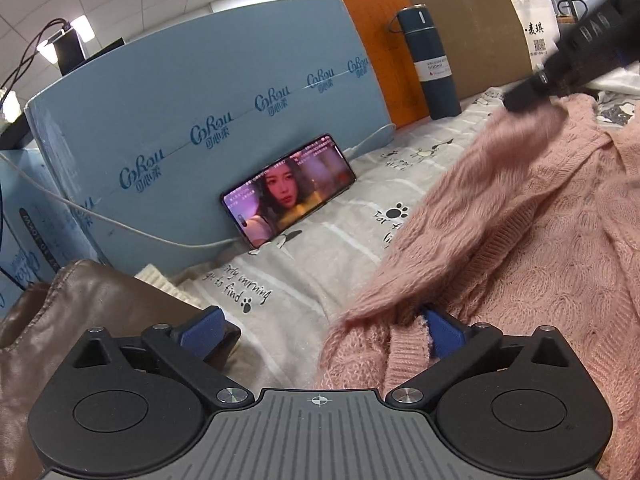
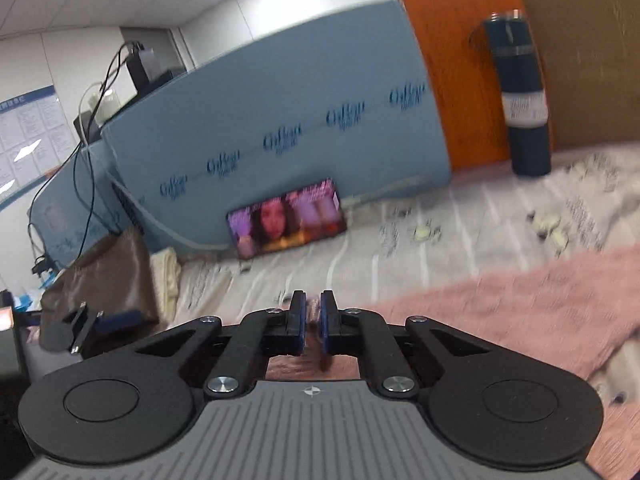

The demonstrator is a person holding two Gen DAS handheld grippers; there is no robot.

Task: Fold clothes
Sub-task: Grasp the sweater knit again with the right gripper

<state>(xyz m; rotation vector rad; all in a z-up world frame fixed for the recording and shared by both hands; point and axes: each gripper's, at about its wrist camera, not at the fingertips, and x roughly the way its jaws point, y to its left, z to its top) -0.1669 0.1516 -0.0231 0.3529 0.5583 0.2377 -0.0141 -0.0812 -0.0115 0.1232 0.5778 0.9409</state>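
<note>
Grey printed bedsheet [image 1: 320, 240] lies ahead of the left claw [image 1: 320, 330], jaws spread wide; the right claw [image 2: 313, 322] pinches the pink cable-knit sweater [image 1: 540, 240].

Left wrist view: low over the printed sheet [image 1: 320, 248], facing the blue box [image 1: 192, 92]. Right wrist view: higher, tilted, blurred. Shared: phone [image 1: 288, 190], centre frame; flask [image 1: 432, 64], upper right.

We read "CoRou" printed repeatedly along the blue carton [image 1: 208, 92]. The dark flask [image 1: 432, 64] has a white label reading "500ml", and the grey bedsheet [image 1: 320, 240] carries handwritten-style words "early morning" and "to find".
</note>
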